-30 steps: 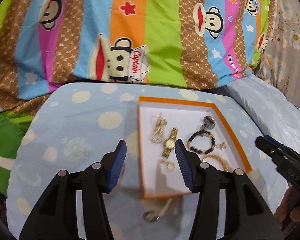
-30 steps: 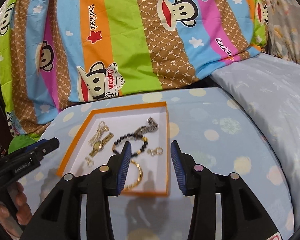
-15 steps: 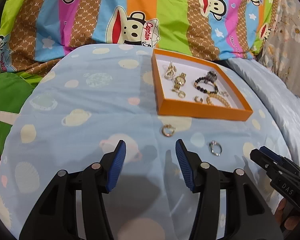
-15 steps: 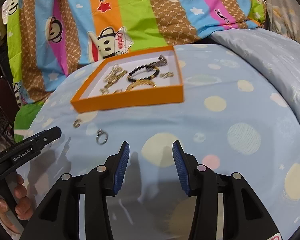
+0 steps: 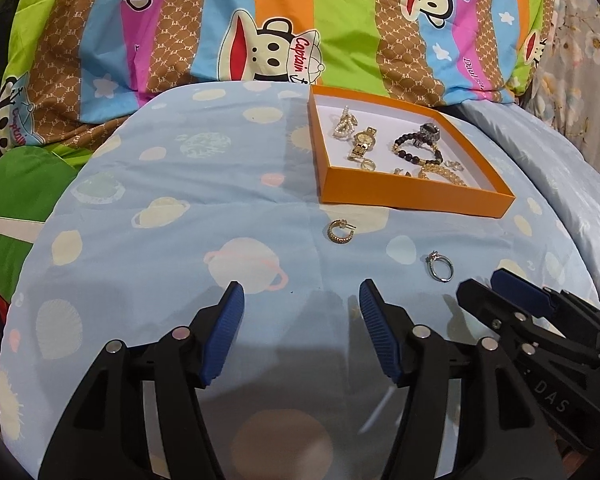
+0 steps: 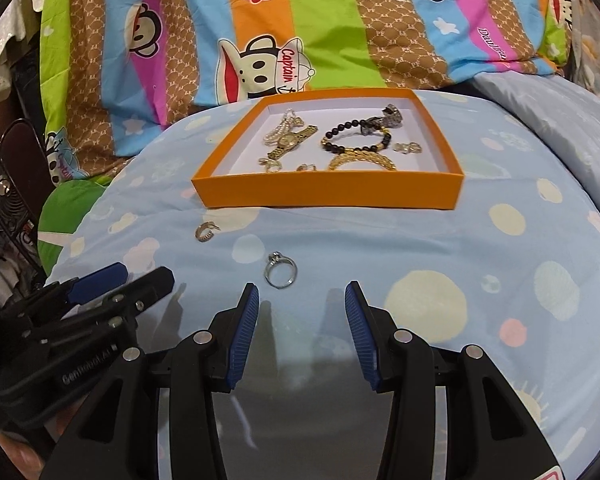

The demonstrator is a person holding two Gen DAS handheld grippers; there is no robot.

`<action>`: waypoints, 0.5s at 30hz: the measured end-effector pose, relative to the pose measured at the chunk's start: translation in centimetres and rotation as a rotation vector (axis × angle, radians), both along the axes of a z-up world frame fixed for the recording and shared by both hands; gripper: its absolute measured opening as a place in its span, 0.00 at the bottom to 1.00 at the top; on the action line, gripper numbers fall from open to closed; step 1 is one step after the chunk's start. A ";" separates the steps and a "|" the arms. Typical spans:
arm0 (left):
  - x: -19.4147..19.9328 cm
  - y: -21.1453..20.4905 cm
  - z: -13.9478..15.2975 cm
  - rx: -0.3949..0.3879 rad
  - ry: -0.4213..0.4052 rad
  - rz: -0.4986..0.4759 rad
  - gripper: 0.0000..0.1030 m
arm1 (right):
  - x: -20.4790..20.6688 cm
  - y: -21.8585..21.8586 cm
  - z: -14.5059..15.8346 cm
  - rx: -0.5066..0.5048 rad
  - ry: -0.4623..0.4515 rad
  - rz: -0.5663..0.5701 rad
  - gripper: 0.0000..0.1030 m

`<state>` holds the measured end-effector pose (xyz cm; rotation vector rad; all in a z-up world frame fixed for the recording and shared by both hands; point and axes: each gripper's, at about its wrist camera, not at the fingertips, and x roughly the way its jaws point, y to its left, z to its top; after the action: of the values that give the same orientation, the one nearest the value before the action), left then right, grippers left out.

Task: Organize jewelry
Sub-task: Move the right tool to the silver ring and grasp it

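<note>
An orange box (image 5: 416, 197) (image 6: 328, 192) with a white floor lies on the blue spotted sheet and holds a gold watch (image 5: 363, 143) (image 6: 292, 142), a black bead bracelet (image 5: 416, 148) (image 6: 354, 136), a gold chain (image 6: 362, 160) and small rings. In front of the box lie a gold hoop earring (image 5: 340, 232) (image 6: 205, 232) and a silver ring (image 5: 440, 268) (image 6: 281, 271). My left gripper (image 5: 302, 312) hovers short of the earring; its jaws are opening with nothing between them. My right gripper (image 6: 301, 310) stands open just short of the silver ring, empty.
A striped cartoon-monkey quilt (image 5: 260, 32) rises behind the box. A pale blue pillow (image 6: 548, 112) lies at the right. A green cushion (image 5: 16, 196) sits at the left edge, with a fan (image 6: 4, 200) beyond. The other gripper shows in each view's lower corner.
Both grippers have pulled back from over the box and sunk toward the sheet. The earring and silver ring now lie just ahead of them. The left jaws stand a little wider.
</note>
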<state>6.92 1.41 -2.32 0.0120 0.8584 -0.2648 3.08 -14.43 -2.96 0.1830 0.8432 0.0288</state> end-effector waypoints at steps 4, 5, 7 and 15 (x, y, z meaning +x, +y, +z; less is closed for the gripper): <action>0.1 0.0 -0.1 0.009 0.006 0.009 0.56 | 1.0 0.5 -0.2 -0.004 0.012 0.002 0.44; 0.2 0.1 -0.2 0.006 0.011 0.014 0.56 | 1.2 0.5 -0.2 -0.001 0.015 0.000 0.44; 0.3 0.3 -0.3 -0.010 0.022 0.017 0.56 | 1.5 0.5 -0.4 0.009 0.022 -0.001 0.44; 0.4 0.4 -0.3 -0.007 0.030 0.029 0.56 | 2.2 0.8 -0.5 -0.008 0.038 -0.003 0.44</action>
<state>7.36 1.76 -2.64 -0.0108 0.8864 -0.2417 5.29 -13.58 -3.49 0.1776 0.8805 0.0193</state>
